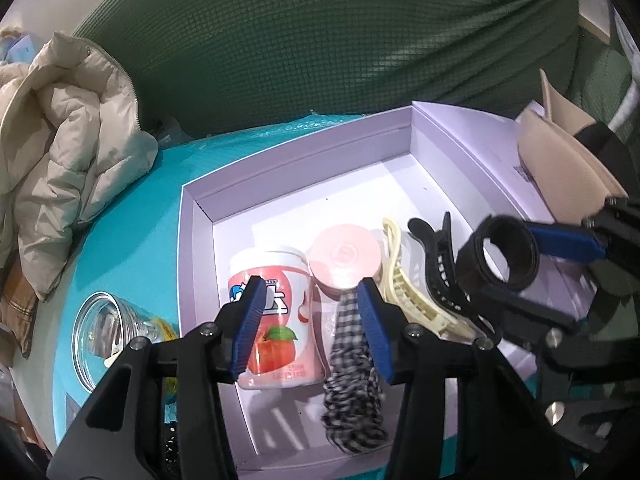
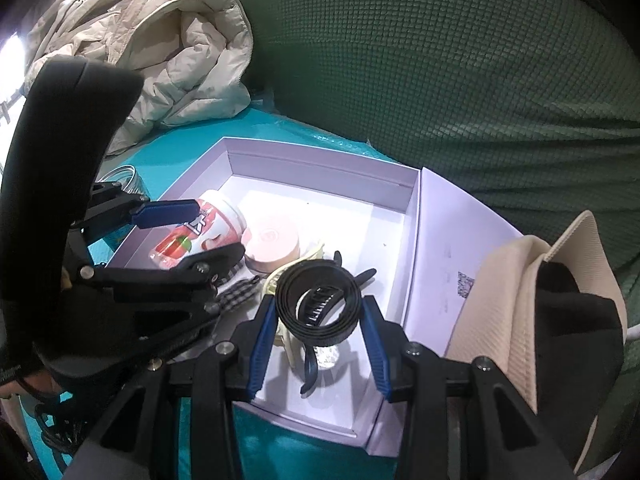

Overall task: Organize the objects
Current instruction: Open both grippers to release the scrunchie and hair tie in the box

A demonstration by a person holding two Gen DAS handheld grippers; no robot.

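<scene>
Right gripper (image 2: 319,322) is clamped on a rolled black belt (image 2: 318,304), holding it over the lilac box (image 1: 296,152), right above the hair clips (image 1: 424,276). Left gripper (image 1: 310,320) is spread wide, nothing in it, hovering over the peach jar (image 1: 276,332) and checked scrunchie (image 1: 352,376).

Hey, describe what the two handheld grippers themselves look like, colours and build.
Both match: the left gripper and right gripper have black angular plastic frames with silver screw heads and two blue ribbed finger pads. A black sleeve covers the arm behind the left one.
</scene>
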